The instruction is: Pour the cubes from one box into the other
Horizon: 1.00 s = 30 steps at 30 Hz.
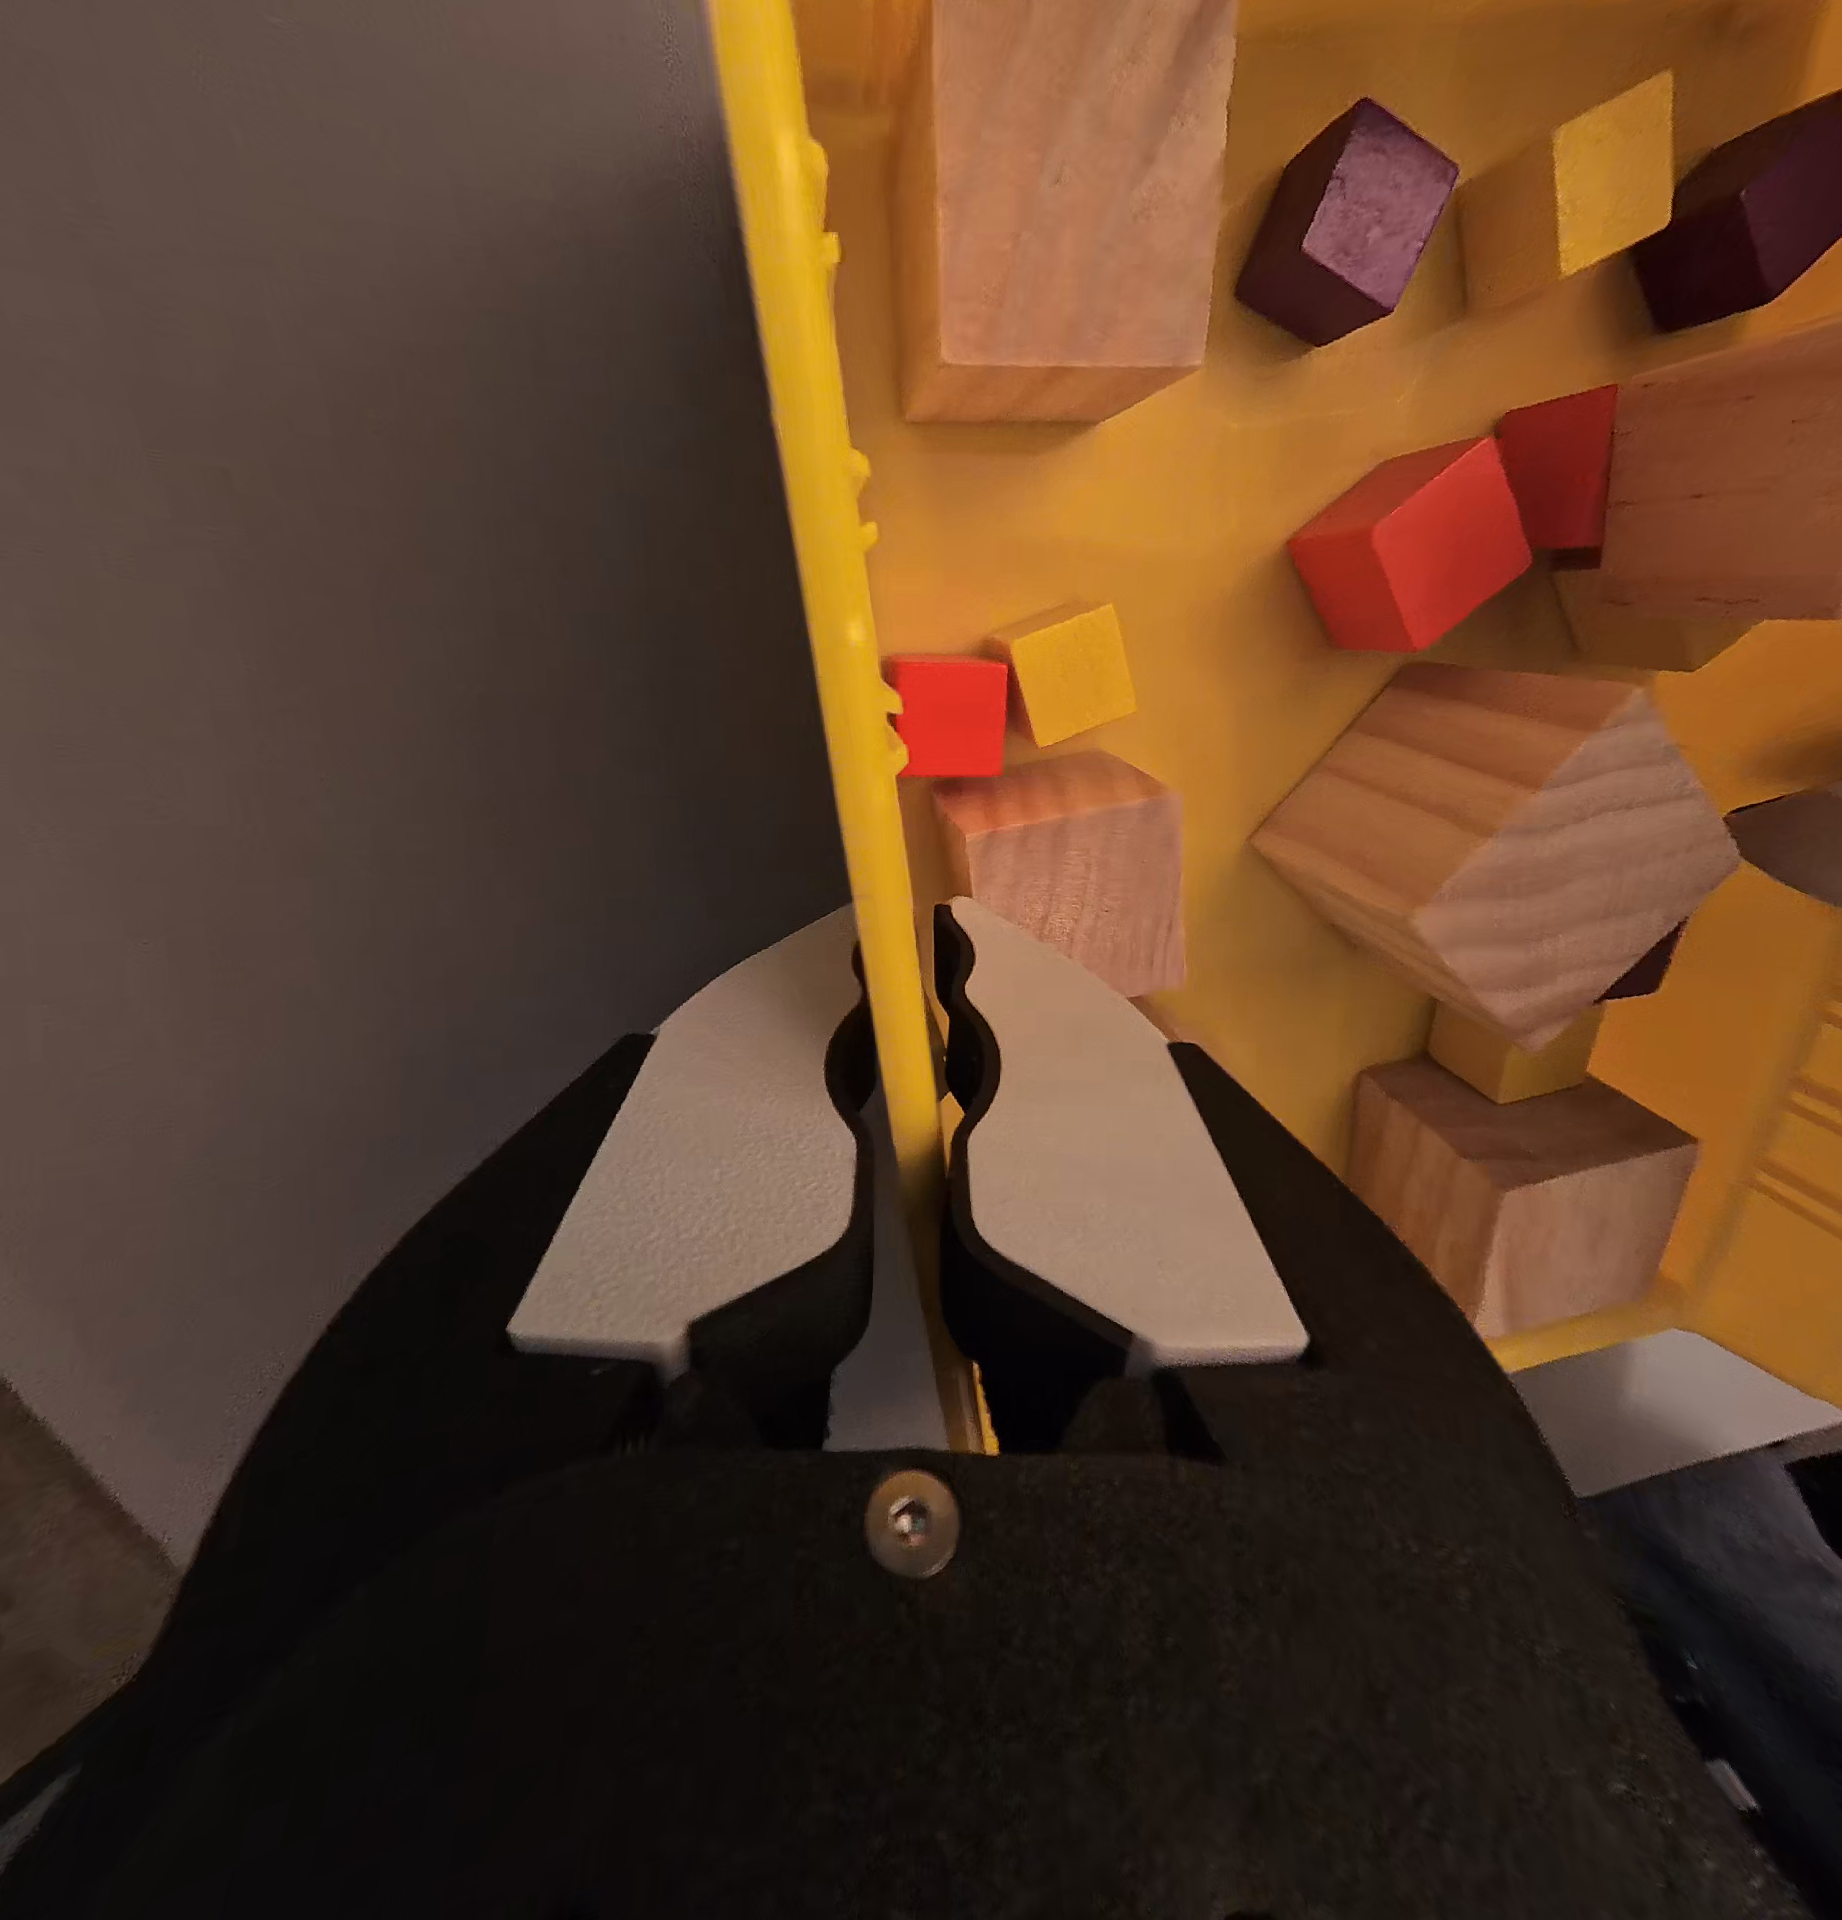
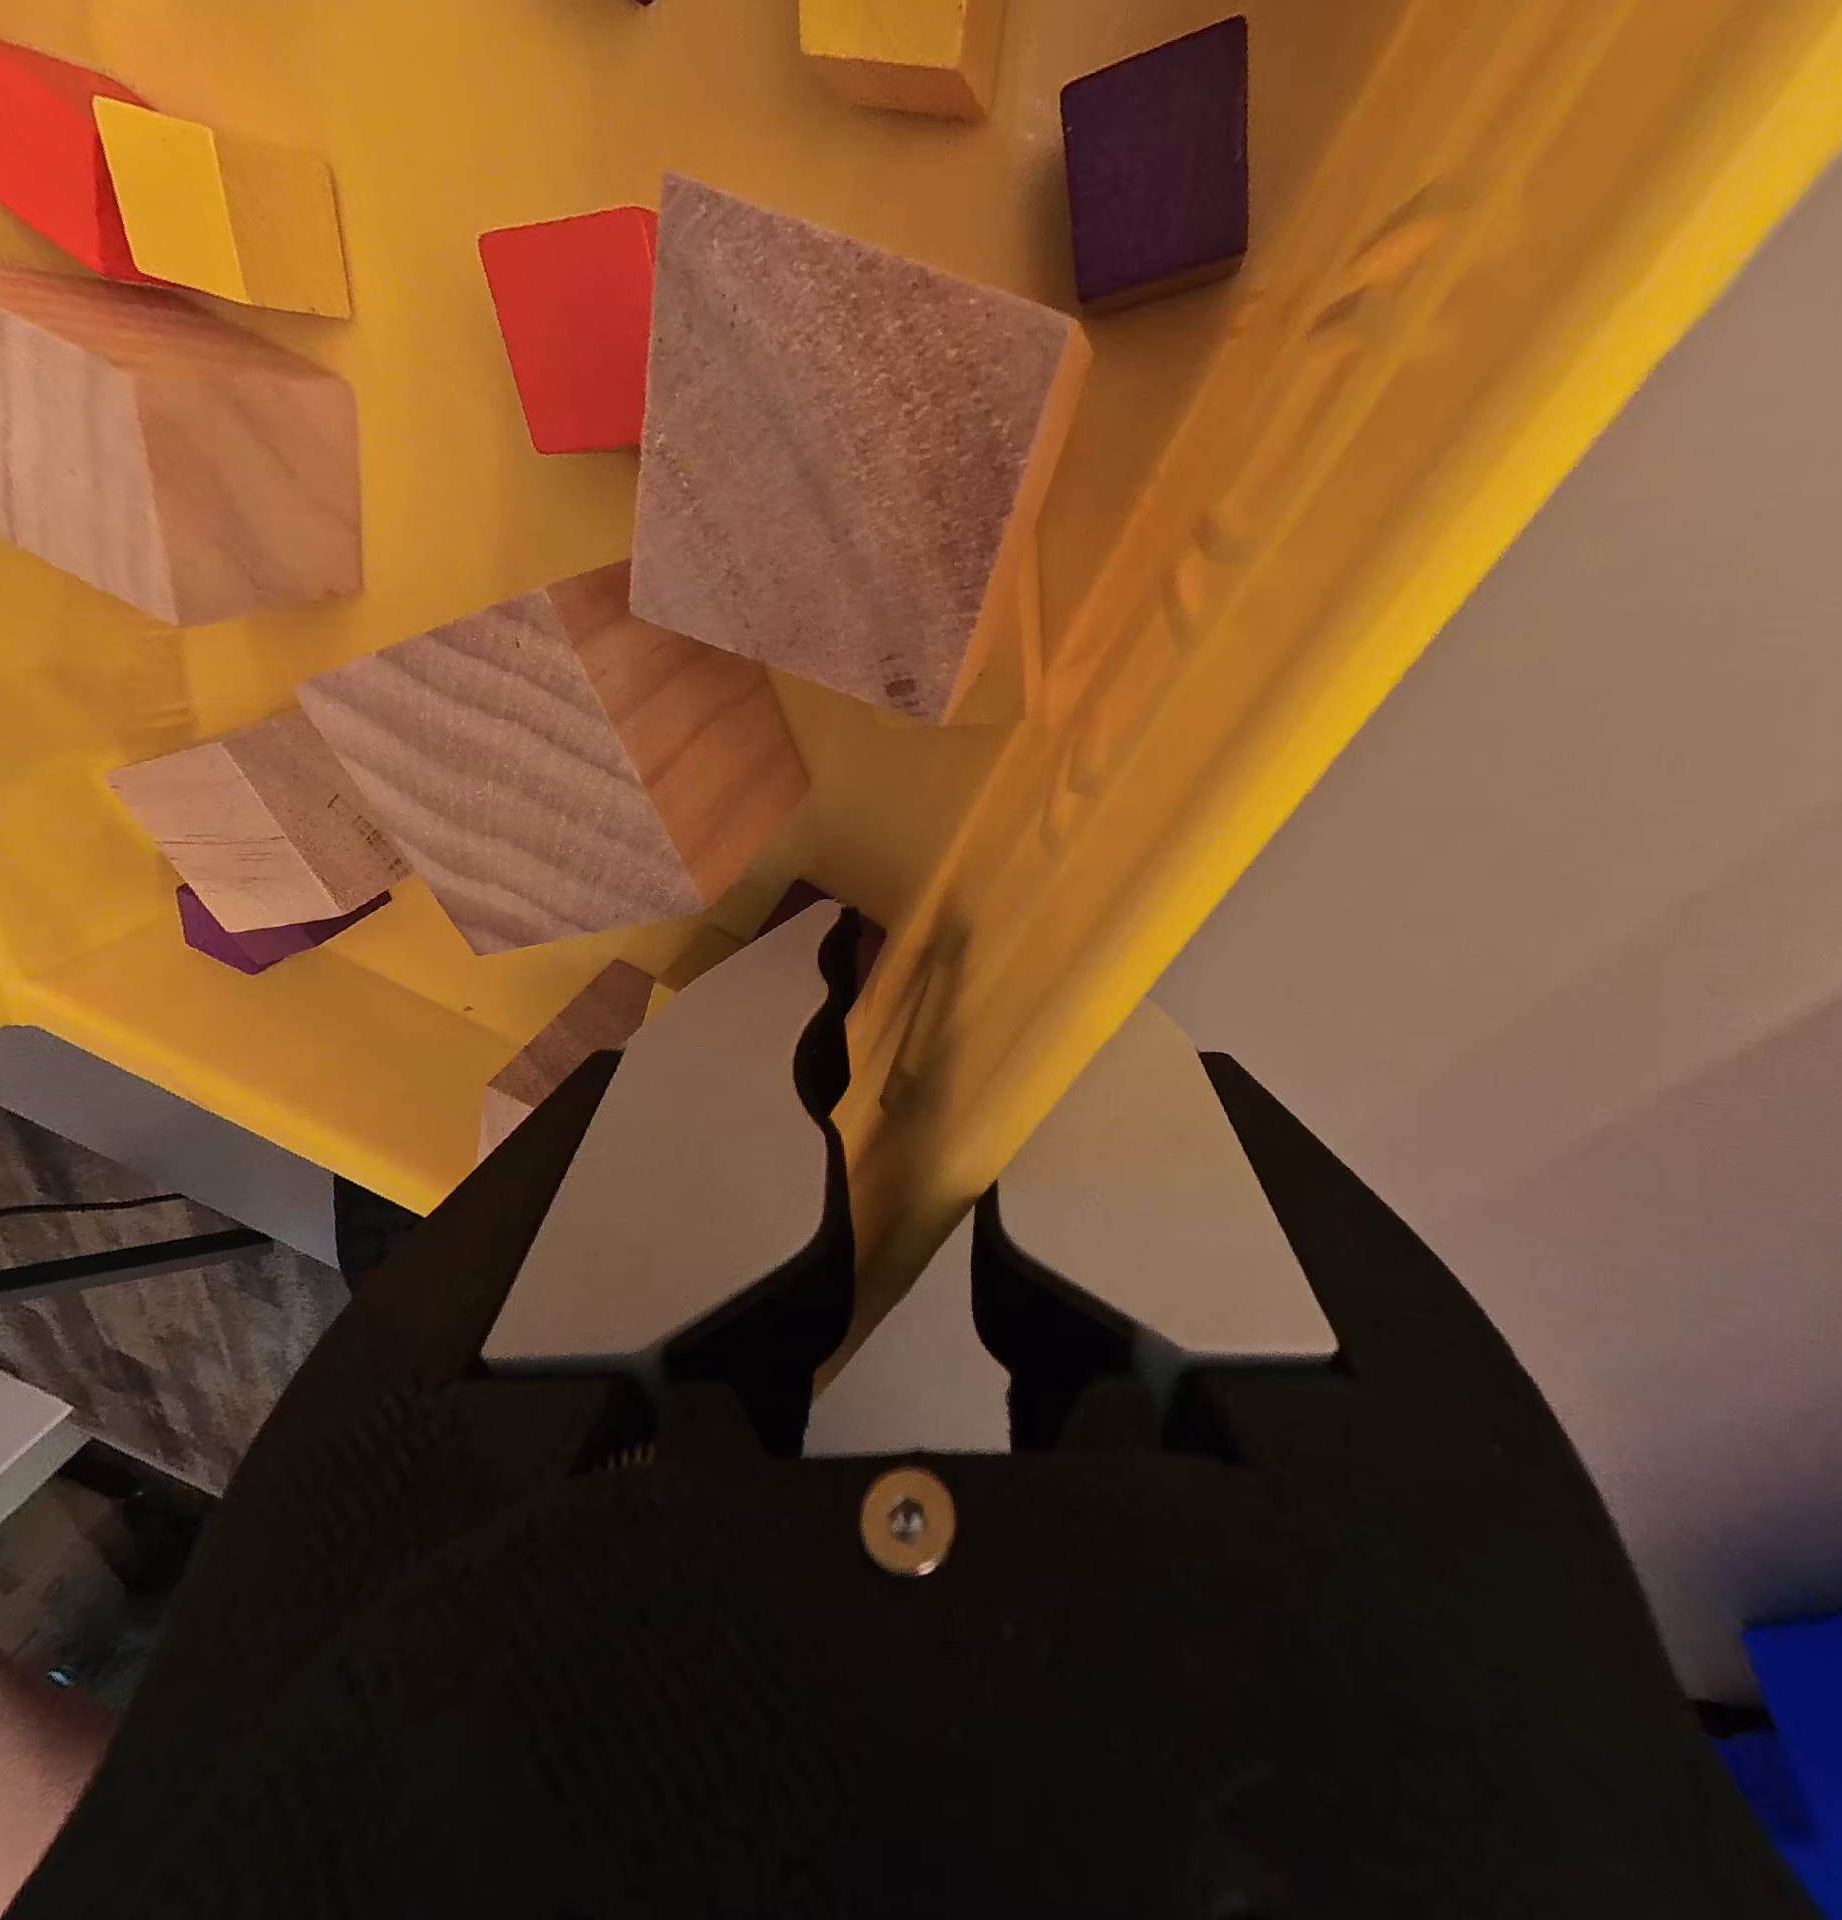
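A yellow plastic box (image 1: 1239,499) holds several cubes: plain wood (image 1: 1073,208), red (image 1: 1416,540), yellow (image 1: 1073,675) and purple (image 1: 1353,218). My left gripper (image 1: 901,925) is shut on the box's left wall (image 1: 792,312), one finger outside and one inside. In the right wrist view the same box (image 2: 1187,582) shows with wooden cubes (image 2: 834,436), red cubes (image 2: 574,322) and a purple cube (image 2: 1156,156). My right gripper (image 2: 958,966) is shut on the box's right wall (image 2: 1312,436), its left finger inside and its right finger outside, partly hidden by the wall.
A grey table surface (image 1: 325,520) lies left of the box and also right of it (image 2: 1623,831). A blue object (image 2: 1810,1745) shows at the lower right corner. The table's front edge and patterned floor (image 2: 117,1351) show at the lower left. My right gripper's tip (image 1: 1821,852) pokes in at the right.
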{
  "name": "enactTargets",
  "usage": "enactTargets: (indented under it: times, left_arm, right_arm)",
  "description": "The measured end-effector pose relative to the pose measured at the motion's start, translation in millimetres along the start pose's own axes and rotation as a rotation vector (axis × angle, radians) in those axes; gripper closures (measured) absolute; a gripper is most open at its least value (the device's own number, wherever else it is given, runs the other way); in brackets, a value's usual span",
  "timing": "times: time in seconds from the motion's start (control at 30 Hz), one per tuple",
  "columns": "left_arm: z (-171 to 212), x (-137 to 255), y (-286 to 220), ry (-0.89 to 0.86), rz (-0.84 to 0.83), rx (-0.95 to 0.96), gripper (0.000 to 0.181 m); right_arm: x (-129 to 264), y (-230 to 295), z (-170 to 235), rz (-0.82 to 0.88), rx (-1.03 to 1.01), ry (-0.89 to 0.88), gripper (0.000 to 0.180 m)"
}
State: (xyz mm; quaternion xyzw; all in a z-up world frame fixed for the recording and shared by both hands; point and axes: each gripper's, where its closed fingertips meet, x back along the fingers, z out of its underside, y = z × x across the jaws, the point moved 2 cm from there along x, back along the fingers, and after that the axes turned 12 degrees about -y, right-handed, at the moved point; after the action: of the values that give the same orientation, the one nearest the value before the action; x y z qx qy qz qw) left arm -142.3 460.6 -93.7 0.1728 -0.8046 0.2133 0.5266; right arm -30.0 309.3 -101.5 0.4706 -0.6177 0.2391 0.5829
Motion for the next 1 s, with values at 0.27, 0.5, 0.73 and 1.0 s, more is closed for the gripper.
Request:
enactTargets:
  times: [0.27,0.5,0.73,1.0]
  left_arm:
    - [0.2,0.7,-1.4,0.014,-0.063,-0.030,0.175]
    - [-1.6,6.3,-26.8,0.069,-0.133,-0.039,0.175]
    - [-29.5,28.9,-78.9,0.051,-0.158,-0.093,0.175]
    - [-76.5,62.3,-180.2,0.032,-0.137,-0.194,0.174]
  right_arm:
    - [0.6,-4.0,0.7,-0.013,-0.052,0.006,0.169]
    - [8.1,-25.8,9.2,-0.004,-0.064,0.034,0.173]
    - [50.3,-63.4,10.5,-0.027,-0.093,-0.005,0.174]
    - [138.2,-134.7,21.4,-0.009,-0.140,-0.054,0.173]
